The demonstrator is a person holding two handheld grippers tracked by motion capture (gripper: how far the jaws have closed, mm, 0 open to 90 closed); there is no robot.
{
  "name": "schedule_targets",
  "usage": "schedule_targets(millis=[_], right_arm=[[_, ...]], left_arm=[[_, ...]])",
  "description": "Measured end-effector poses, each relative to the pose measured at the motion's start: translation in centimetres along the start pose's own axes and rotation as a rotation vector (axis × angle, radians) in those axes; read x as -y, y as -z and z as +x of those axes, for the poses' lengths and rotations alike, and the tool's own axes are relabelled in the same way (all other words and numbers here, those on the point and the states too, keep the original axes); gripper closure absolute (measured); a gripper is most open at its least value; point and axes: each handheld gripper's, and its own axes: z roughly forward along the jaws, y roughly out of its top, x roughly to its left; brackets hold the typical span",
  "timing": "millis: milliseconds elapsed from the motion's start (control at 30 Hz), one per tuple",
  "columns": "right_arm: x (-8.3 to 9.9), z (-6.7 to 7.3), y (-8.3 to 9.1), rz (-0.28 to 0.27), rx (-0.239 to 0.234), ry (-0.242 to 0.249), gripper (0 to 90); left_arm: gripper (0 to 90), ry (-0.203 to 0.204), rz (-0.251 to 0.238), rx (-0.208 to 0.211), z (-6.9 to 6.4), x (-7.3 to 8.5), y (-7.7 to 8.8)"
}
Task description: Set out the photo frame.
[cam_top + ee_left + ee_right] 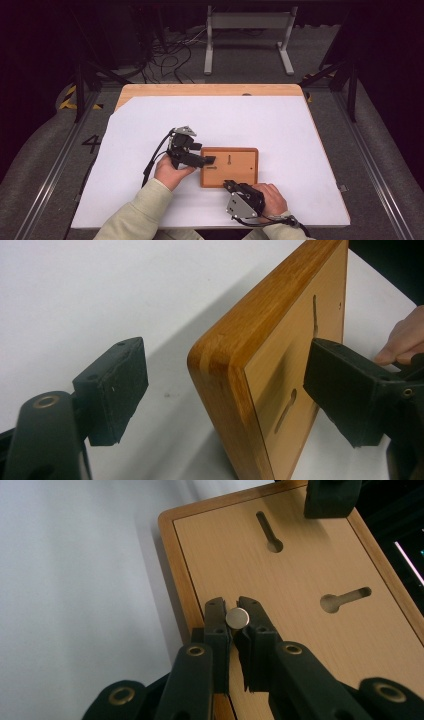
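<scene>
The right hand-held gripper (236, 611) has its jaws drawn narrow, pinching a small round silver disc (237, 617) between the tips, just over the near edge of a wooden board (240, 167). The left hand-held gripper (207, 161) stands wide, one pad on either side of the board's left edge, neither seen to touch it.

The board lies flat, a little toward the near edge of the bench (210, 90), on a white sheet (260, 122) covering nearly all the wooden top. Beyond the bench lie grey floor, tangled cables (167, 52) and a pale metal frame (247, 35) against a dark room.

The left hand (169, 174) comes in from the near edge in a cream sleeve (137, 212); the right hand (270, 196) rests by the board's near right corner.

The right gripper view shows two keyhole slots (345, 599) in the board's pale inset panel; the left gripper view shows its rounded, darker rim (235, 357) and fingers (402, 342) behind.
</scene>
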Motion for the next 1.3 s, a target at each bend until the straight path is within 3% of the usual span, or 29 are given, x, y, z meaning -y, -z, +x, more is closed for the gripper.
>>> schedule_targets(millis=[367, 567, 800, 1300], right_arm=[[0.1, 0.2, 0.0, -0.003, 0.019, 0.001, 83.7], [0.1, 0.3, 0.1, 0.001, 0.024, 0.003, 83.8], [0.4, 0.4, 0.3, 0.005, 0.032, -0.005, 84.1], [0.5, 0.6, 0.5, 0.013, 0.045, -0.007, 84.7]], left_arm=[[16.3, -0.004, 0.006, 0.049, 0.3, -0.5, -1.8], [15.1, 0.006, 0.009, 0.11, 0.7, -0.5, -2.6], [15.3, -0.062, 0.049, 0.153, -0.1, -1.4, -4.1], [16.9, -0.028, 0.053, 0.195, 0.6, -1.3, -4.3]])
